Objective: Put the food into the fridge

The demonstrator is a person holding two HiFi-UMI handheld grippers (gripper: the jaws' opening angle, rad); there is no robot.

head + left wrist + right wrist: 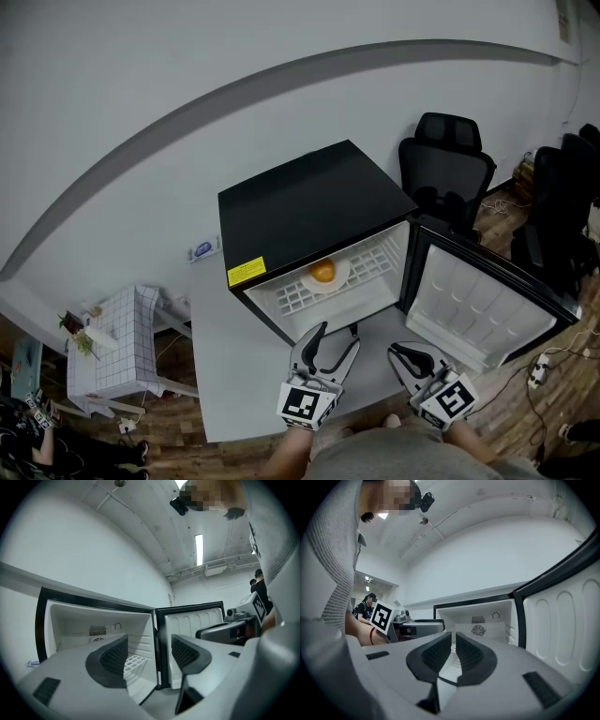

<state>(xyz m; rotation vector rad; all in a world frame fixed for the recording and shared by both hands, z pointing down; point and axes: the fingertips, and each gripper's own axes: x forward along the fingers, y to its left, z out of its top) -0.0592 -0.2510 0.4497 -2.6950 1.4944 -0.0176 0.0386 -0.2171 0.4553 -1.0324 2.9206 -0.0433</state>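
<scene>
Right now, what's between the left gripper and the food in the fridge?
Only bare wire shelf, seen in the head view. The left gripper hovers open and empty before the open fridge; the orange food sits on its plate further in.

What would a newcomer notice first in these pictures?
A small black fridge stands with its door swung open to the right. On its white wire shelf lies an orange food on a white plate. In front, the left gripper is open and empty.

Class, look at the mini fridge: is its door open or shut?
Open. The door stands swung out to the right, its white lining showing, and the orange inside is in plain view.
</scene>
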